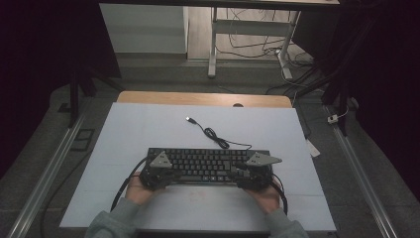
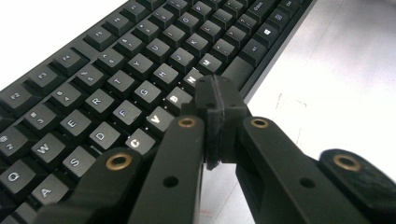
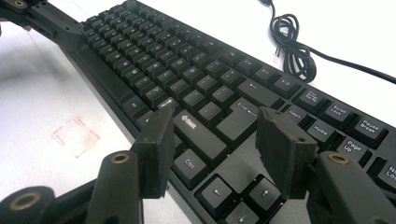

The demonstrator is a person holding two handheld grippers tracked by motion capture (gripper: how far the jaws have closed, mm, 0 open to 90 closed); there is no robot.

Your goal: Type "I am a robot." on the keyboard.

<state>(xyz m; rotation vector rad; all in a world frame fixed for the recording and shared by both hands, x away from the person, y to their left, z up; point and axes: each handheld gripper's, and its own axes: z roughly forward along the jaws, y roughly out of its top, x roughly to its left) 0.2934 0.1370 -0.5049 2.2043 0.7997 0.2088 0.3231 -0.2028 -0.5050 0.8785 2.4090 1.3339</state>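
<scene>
Keyboard [image 1: 208, 166] flat on the white desk [image 1: 148, 129], near its front edge | left hand-held gripper [image 2: 215, 116] pressed together, empty, tip just above the bottom letter row | right hand-held gripper [image 3: 219, 149] spread over the Shift and Enter keys | press one key softly, straight down | curled cable [image 1: 215, 136] behind, well apart, nothing in the way

High view was dim, edges near black. In both gripper views we saw the worktop [image 2: 350, 56] blown out white; nearest parts soft.
</scene>
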